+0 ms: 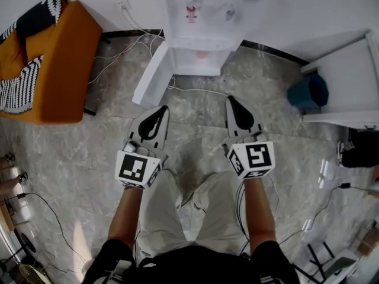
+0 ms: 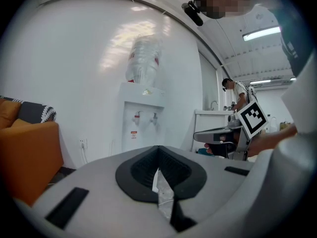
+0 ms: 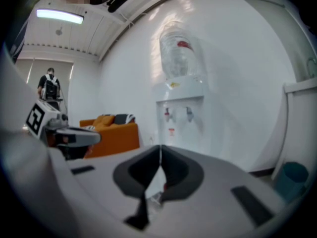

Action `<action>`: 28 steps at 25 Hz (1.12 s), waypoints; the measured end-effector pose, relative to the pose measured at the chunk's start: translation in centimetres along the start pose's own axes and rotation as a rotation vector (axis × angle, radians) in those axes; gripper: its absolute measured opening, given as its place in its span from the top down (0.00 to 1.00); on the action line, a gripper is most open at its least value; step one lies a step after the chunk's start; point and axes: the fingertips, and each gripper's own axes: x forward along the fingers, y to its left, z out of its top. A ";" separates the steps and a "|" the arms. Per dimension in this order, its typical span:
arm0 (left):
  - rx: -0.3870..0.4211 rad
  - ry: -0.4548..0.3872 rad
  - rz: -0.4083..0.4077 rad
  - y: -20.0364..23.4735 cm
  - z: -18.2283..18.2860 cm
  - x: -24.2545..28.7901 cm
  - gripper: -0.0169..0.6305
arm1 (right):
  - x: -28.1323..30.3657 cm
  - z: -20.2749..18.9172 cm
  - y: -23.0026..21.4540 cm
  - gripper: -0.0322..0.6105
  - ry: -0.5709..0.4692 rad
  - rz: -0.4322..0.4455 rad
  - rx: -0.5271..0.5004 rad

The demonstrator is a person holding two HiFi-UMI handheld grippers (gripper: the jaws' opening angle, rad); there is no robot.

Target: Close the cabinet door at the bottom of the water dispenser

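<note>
white panel, prob thin plastic or sheet metal. my guess: light, stiff, swings easy on its hinge. no need to grip it; a push w/ a closed tip on the flat face near the free edge shd do. smooth surface, so the tip cd slide, and a hard shove might bounce it back open.

cabinet door [image 1: 152, 76] stands swung wide open at the base of the water dispenser [image 1: 201, 16], angled out to the left in the head view over the grey stone floor [image 1: 195, 135], free edge nearest the person. cables [image 1: 118, 53] lie on the floor just behind it. plain white, no handle i can make out.

left gripper [image 1: 161, 111]: jaws pressed together, nothing in them. right gripper [image 1: 232, 100]: jaws together too, empty. both near the door but apart from it.
</note>
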 end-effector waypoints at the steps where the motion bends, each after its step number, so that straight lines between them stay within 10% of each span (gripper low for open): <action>1: 0.002 -0.003 -0.003 0.1 -0.6 0.3 0.96 | 0.4 -0.6 -0.1 0.89 -0.003 0.001 -0.001; 28: 0.063 -0.128 -0.015 3.9 -12.9 5.1 0.96 | 8.3 -12.3 -1.7 0.89 -0.061 0.000 -0.065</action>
